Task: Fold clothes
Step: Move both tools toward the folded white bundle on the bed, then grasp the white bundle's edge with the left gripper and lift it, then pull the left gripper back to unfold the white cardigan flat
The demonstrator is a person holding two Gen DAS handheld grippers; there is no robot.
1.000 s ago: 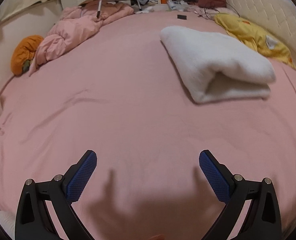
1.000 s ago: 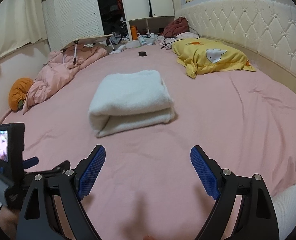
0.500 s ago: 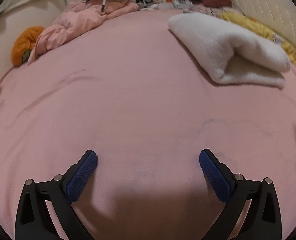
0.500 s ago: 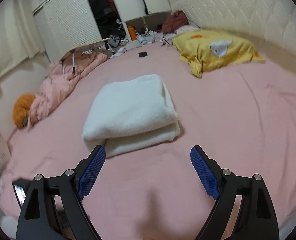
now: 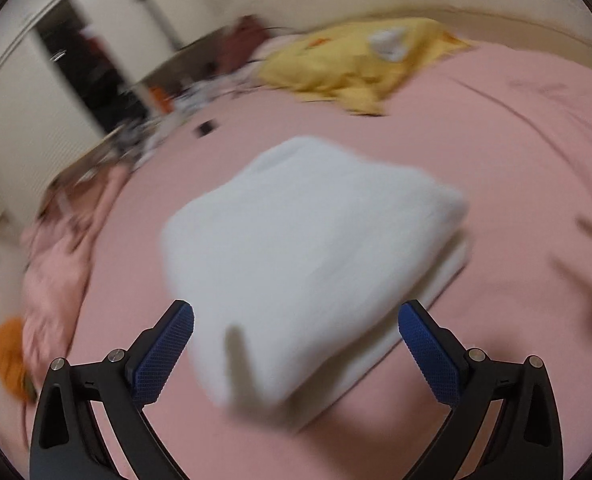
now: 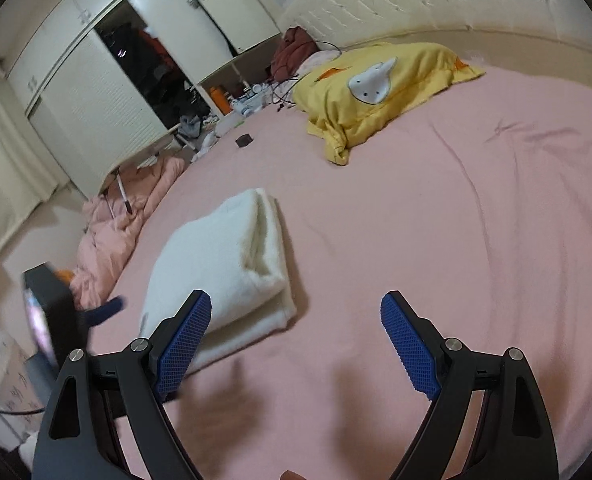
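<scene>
Left wrist view, blurred: our left gripper [image 5: 296, 320] hangs over the folded white garment [image 5: 307, 260] on the pink bed sheet [image 5: 495, 128], jaws spread wide, holding nothing. Right gripper [image 6: 296, 316] equally wide and empty, garment [image 6: 224, 264] just left of it. We judge the fold done or nearly so, perhaps one last tidy. Next: a low, two-sided grasp on the bundle. Half a second ago the left camera saw the garment far off right; now it sits centred.

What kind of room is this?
Most likely a bedroom: a wide bed with a pink sheet, a yellow pillow by a padded headboard, and an open wardrobe.
</scene>
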